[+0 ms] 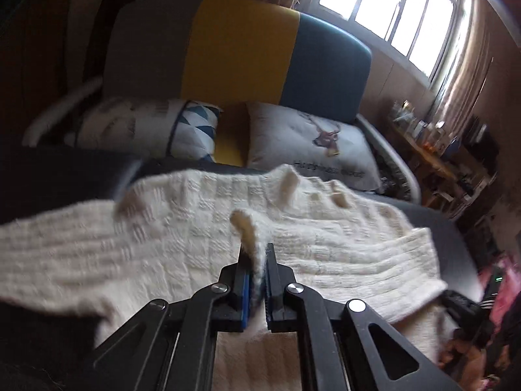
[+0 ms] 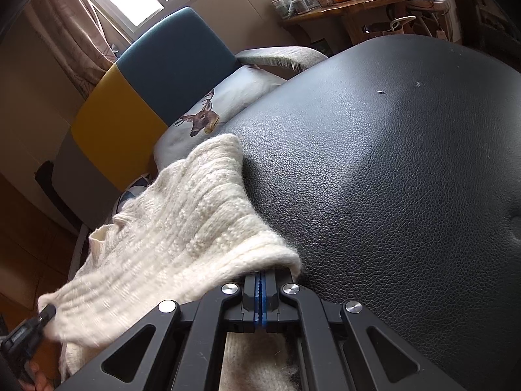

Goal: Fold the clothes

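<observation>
One cream knit sweater [image 1: 182, 228] lies spread on a black leather surface [image 2: 390, 163], with two pillows [image 1: 312, 143] behind it. The left claw [image 1: 258, 257] pinches a raised fold of the sweater. The right claw [image 2: 260, 277] is pressed together on the sweater's edge, which drapes over its tips.

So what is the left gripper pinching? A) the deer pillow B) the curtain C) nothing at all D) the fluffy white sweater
D: in the left wrist view the left gripper has its blue pads closed on a raised fold of the white sweater, while the deer pillow lies untouched behind.
</observation>
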